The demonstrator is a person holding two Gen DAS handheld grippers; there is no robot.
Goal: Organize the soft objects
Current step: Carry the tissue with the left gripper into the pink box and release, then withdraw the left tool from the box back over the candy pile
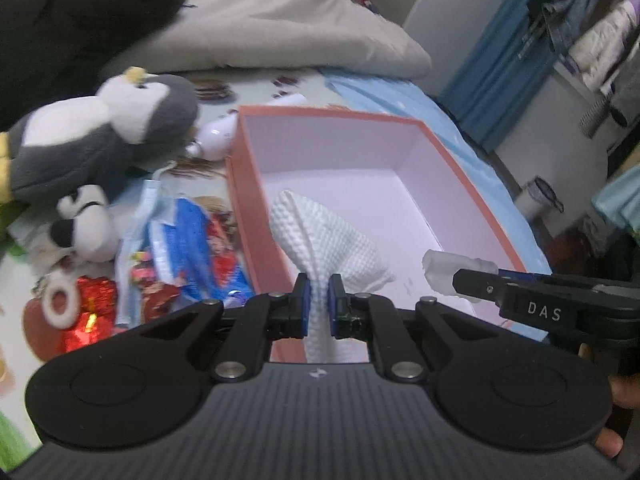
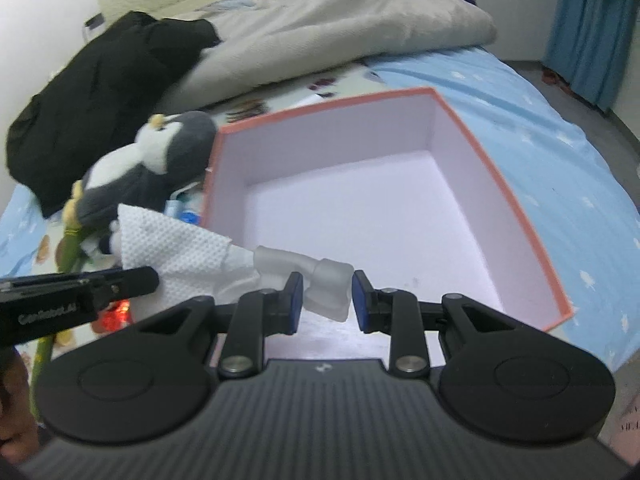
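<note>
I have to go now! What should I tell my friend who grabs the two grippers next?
Left gripper: shut on the white textured cloth, held over the pink box.
Right gripper: a frosted plastic piece sits between its pads; a firm pinch cannot be told.
The box looks empty inside.
Still on the bed beside it: penguin plush, small black-and-white plush.
Done: cloth picked up.
Left: probably drop the cloth in, then the plushies.

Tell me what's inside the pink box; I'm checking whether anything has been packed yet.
The pink box shows only a bare white floor. The white cloth, clamped in both tongs, hangs above it, hiding the near edge of the floor.
</note>
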